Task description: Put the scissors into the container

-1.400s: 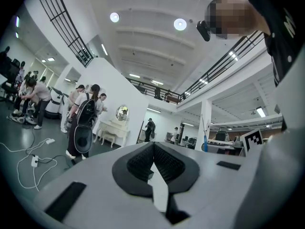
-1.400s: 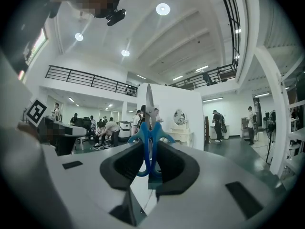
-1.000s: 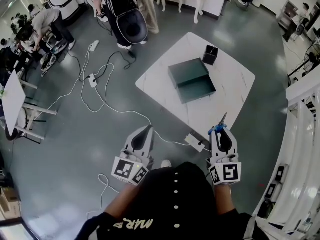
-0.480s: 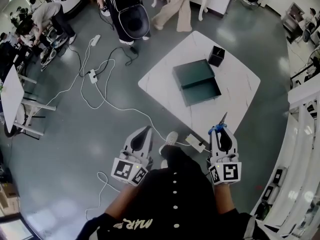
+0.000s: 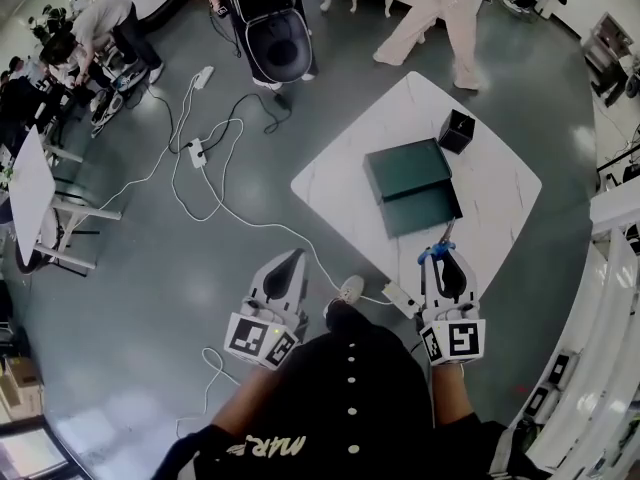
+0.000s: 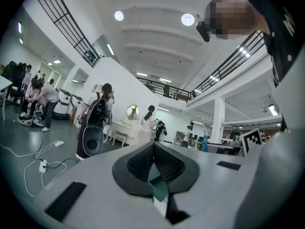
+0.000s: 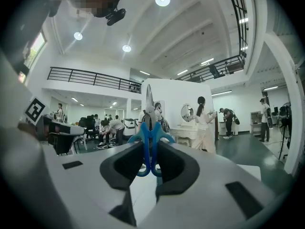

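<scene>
The right tool (image 5: 445,260) is clamped on the scissors (image 5: 440,245). In the right gripper view the blue handle loops (image 7: 150,142) sit upright between the two dark pads (image 7: 125,166), which press on them from either side. The grey blades rise out past the tips toward 12 o'clock. From the head view the scissors stick out of the front of this tool, blades closed and pointing to about 12 o'clock. They show against the near part of the white worktop (image 5: 490,203).

On that worktop an open green box (image 5: 412,183) lies at 11 o'clock from the blade tip, apart from it. A black container (image 5: 456,130) stands at the box's 1 o'clock corner, just beside it and further from the scissors.

The left tool (image 5: 288,268) is held at 9 o'clock from the right one, over the grey floor and off the worktop. In the left gripper view its jaws (image 6: 153,163) stand narrow, with the tips meeting and nothing between them. White cables (image 5: 215,193) trail across the floor at 10 o'clock from it.
</scene>
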